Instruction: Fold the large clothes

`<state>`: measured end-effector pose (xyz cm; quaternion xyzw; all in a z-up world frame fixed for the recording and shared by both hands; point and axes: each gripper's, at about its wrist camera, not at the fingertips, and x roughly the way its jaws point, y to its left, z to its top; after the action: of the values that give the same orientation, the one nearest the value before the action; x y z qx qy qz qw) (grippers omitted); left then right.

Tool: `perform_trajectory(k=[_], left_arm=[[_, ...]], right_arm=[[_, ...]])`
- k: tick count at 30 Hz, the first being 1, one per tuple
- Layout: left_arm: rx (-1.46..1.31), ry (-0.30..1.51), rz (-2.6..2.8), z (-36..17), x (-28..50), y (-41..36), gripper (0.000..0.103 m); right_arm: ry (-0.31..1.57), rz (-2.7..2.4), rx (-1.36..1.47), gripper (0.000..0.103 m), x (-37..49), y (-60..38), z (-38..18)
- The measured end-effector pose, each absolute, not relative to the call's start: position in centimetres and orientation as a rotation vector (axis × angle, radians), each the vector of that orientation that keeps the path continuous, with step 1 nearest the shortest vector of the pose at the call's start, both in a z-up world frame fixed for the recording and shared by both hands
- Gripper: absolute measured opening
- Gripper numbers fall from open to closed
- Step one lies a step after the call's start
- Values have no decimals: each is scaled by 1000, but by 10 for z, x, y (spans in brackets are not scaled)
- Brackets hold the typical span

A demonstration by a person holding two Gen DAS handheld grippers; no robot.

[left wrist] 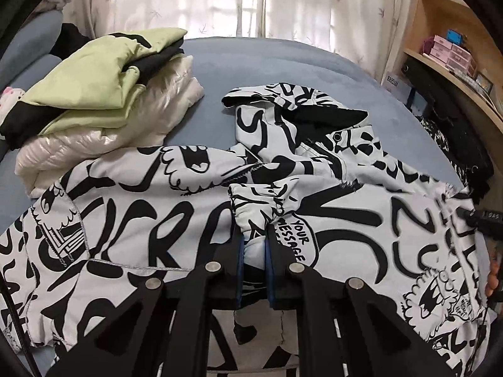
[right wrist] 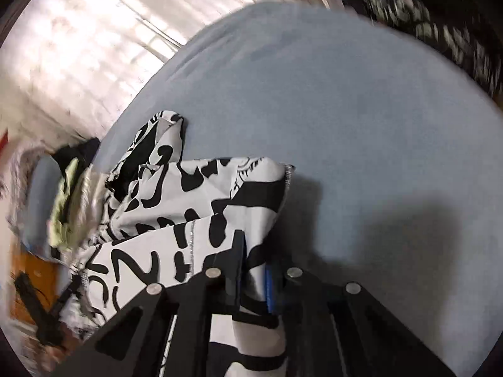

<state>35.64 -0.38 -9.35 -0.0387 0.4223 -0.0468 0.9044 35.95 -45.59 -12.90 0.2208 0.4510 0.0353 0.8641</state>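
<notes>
Sprawling across the blue bed (left wrist: 283, 62), the black-and-white graffiti jacket (left wrist: 141, 207) fills the left wrist view from 9 to 3 o'clock, folded clothes (left wrist: 103, 94) stacked at 10 o'clock. Left gripper (left wrist: 254, 245) is clamped on a bunched sleeve cuff (left wrist: 251, 204) dead centre, and the right gripper (right wrist: 253, 260) pinches the jacket's edge.

Daylight diffuse through curtains (left wrist: 220, 3), overexposed there. Left wrist view sharp at centre; fisheye bending and dark vignette at edges. Right wrist view motion-blurred, worst at left and top right. Soft shadow on bed (right wrist: 361, 213) beside fingers (right wrist: 239, 251). Mild sheen on cream jacket (left wrist: 103, 138).
</notes>
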Motion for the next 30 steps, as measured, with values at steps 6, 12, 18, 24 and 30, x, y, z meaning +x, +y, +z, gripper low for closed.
perform_trajectory(k=[6,12,18,24,30], left_arm=[[3,868,-38,-122,368,-34,9],[127,937,31,-160,374,-52,14],[32,1036,-29,-149,374,-27,37],[13,1061,-131,-140,339,-13,49],[8,1084,-146,-141,321,-27,49]], right_arm=[[901,-130,167,5,363,-438,-122],[1030,-154,262,9,376,-454,-160],[1053,-41,473,34,347,-476,-134],[1086,62,532,55,274,-463,-110],[1175,107,504,56,218,-441,-122]])
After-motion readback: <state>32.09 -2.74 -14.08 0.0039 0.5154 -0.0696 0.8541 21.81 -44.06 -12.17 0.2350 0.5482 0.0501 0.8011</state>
